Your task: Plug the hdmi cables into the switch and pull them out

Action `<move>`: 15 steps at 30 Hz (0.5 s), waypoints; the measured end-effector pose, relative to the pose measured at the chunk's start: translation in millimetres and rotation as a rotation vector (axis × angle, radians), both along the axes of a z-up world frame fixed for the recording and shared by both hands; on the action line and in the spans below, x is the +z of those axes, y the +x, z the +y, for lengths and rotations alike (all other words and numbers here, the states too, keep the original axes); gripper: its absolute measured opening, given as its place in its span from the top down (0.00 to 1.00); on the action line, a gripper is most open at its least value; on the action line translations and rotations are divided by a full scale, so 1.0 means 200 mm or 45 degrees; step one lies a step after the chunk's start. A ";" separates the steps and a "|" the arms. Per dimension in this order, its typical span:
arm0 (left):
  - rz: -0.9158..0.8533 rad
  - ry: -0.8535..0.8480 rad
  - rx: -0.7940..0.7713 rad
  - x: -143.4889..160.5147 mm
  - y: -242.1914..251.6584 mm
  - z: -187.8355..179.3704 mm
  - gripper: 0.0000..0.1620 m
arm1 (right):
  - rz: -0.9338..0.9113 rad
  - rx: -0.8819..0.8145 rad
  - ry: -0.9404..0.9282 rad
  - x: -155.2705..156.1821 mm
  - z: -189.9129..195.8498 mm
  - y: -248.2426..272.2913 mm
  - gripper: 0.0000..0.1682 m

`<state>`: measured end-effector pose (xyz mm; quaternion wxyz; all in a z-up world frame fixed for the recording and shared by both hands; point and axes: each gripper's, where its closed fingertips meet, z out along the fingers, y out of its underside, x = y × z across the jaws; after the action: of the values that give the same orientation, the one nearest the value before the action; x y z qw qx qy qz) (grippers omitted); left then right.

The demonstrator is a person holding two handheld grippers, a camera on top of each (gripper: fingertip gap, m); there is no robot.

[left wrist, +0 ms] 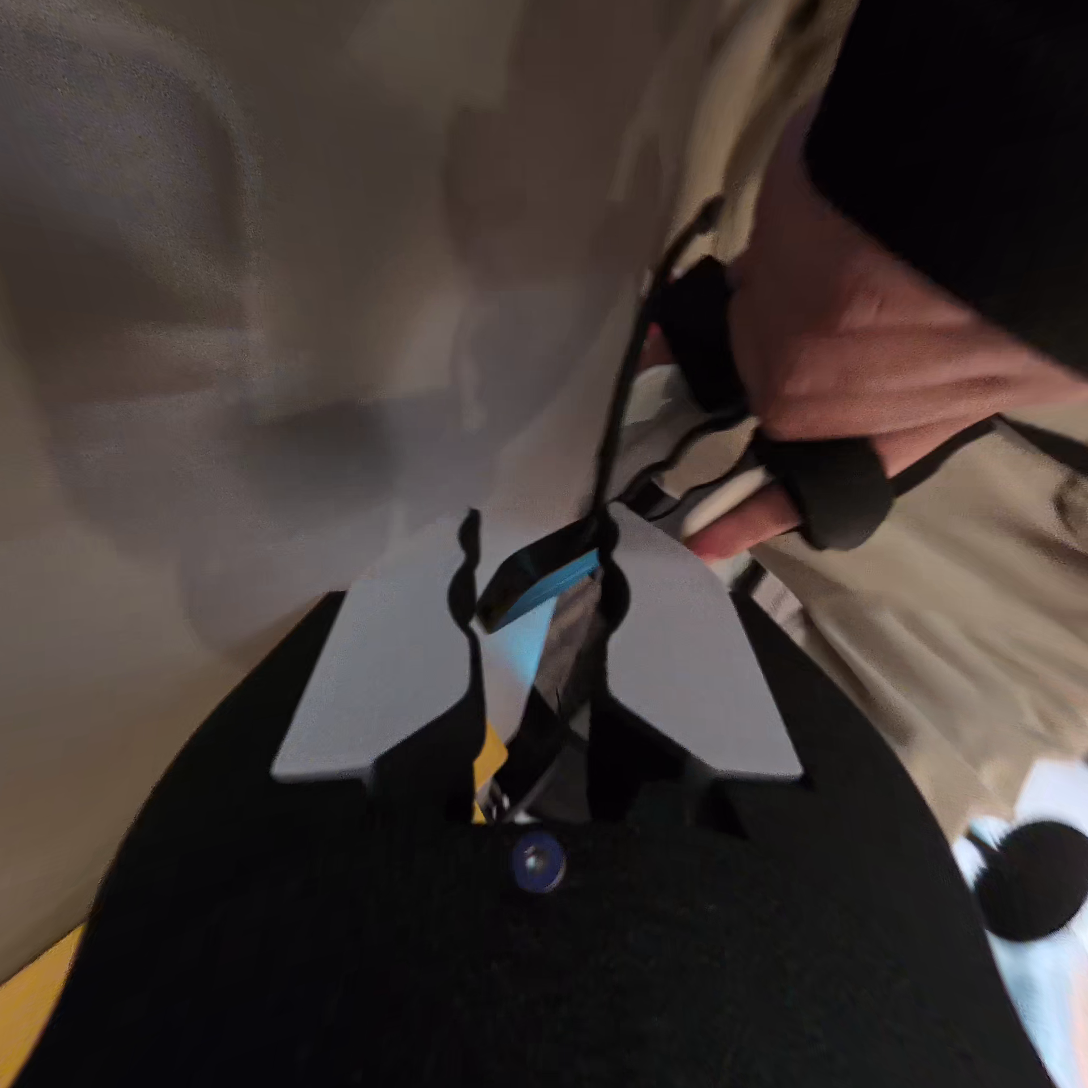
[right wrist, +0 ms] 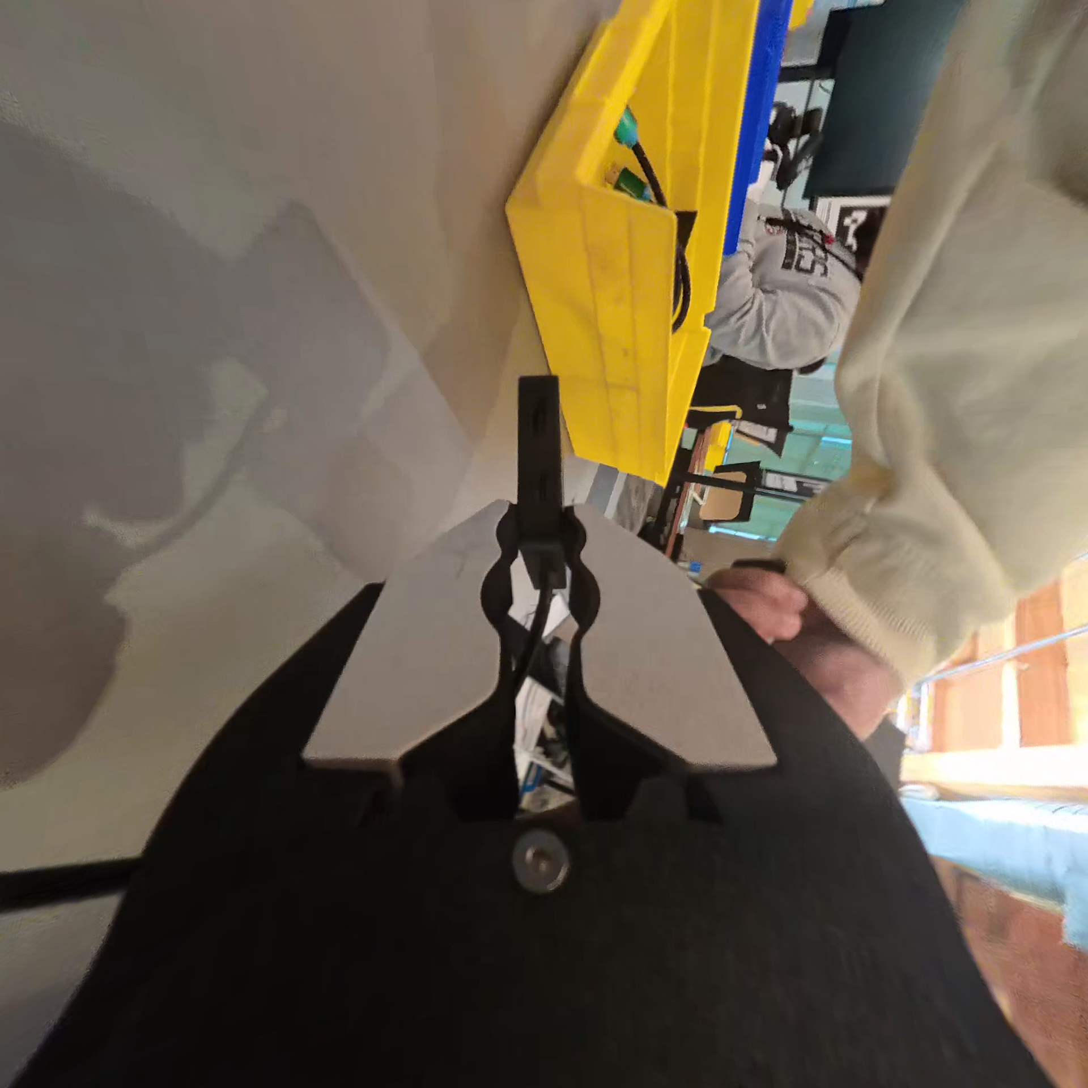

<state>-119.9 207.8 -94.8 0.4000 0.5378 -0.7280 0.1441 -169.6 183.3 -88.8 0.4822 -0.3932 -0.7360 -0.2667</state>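
The left wrist view is blurred. My left gripper point(left wrist: 538, 524) is shut on a flat black piece with a blue face point(left wrist: 541, 580), which I take for the switch, held slantwise between the jaws. A thin black cable point(left wrist: 618, 412) runs up from the fingertips towards a hand point(left wrist: 853, 365). My right gripper point(right wrist: 538, 518) is shut on a long black HDMI plug point(right wrist: 538, 447) that sticks out forward past the fingertips. The plug's cable point(right wrist: 538, 624) trails back between the fingers. Both are held in the air, apart from each other.
A yellow bin point(right wrist: 600, 306) with cables with green plugs point(right wrist: 630, 188) stands on the pale table point(right wrist: 235, 176), and a blue bin point(right wrist: 756, 118) is behind it. A cream sleeve point(right wrist: 942, 353) is close at the right. A person in grey point(right wrist: 777, 294) is in the background. The tips of one gripper are about 5 cm away from the tips of the other.
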 end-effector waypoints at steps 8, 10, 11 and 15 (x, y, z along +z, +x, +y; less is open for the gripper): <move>-0.880 0.425 0.889 0.24 0.18 0.45 0.68 | 0.254 -0.174 0.029 0.13 0.05 0.20 0.92; -1.056 0.447 1.043 0.31 0.08 0.43 0.68 | 0.290 -0.232 0.048 0.17 0.06 0.26 0.92; -1.133 0.428 1.109 0.33 0.03 0.40 0.68 | 0.311 -0.257 0.062 0.20 0.07 0.28 0.92; -1.312 0.281 1.194 0.33 -0.10 0.21 0.61 | 0.390 -0.301 0.063 0.28 0.09 0.30 0.92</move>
<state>-139.5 249.3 -28.0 -0.1569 0.6955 -0.5265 0.4631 -109.8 201.7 -32.6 0.5636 -0.5008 -0.5959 -0.2765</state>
